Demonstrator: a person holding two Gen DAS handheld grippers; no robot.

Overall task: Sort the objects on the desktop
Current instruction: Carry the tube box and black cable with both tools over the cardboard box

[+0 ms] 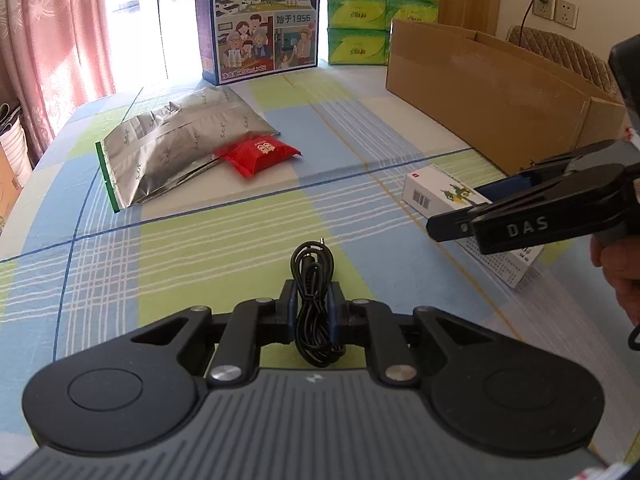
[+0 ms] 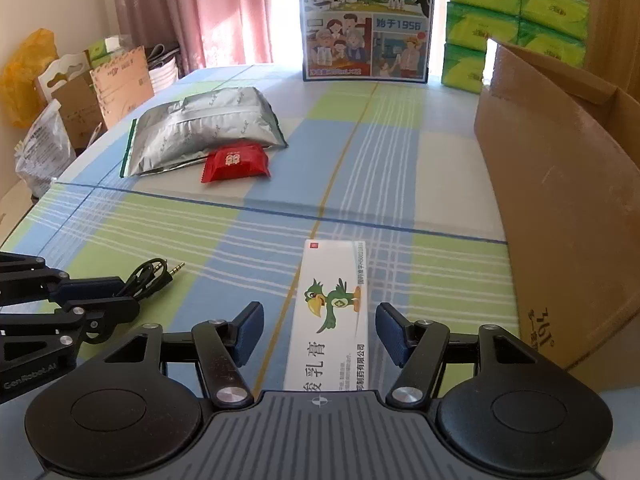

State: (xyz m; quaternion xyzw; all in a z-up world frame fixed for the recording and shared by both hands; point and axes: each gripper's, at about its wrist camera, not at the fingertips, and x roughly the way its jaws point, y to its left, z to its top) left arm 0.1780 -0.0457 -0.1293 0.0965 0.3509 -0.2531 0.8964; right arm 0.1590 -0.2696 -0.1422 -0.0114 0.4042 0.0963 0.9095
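Observation:
A coiled black audio cable [image 1: 316, 300] lies on the checked tablecloth, and my left gripper [image 1: 315, 304] is shut on it, both pads pressing its sides. From the right wrist the cable [image 2: 148, 274] pokes out of the left gripper [image 2: 124, 292] with its gold plug free. A white ointment box [image 2: 332, 312] with a green bird on it lies lengthwise between the fingers of my open right gripper [image 2: 320, 332], untouched by either pad. In the left wrist view, the right gripper [image 1: 460, 208] hovers over that box [image 1: 436, 196].
A large open cardboard box [image 2: 560, 184] stands along the right side. A silver foil bag [image 2: 204, 128] and a red snack packet [image 2: 234, 162] lie mid-table. A blue milk carton [image 2: 366, 20] and green tissue packs [image 2: 516, 20] stand at the far edge. Bags and boxes crowd the floor at left.

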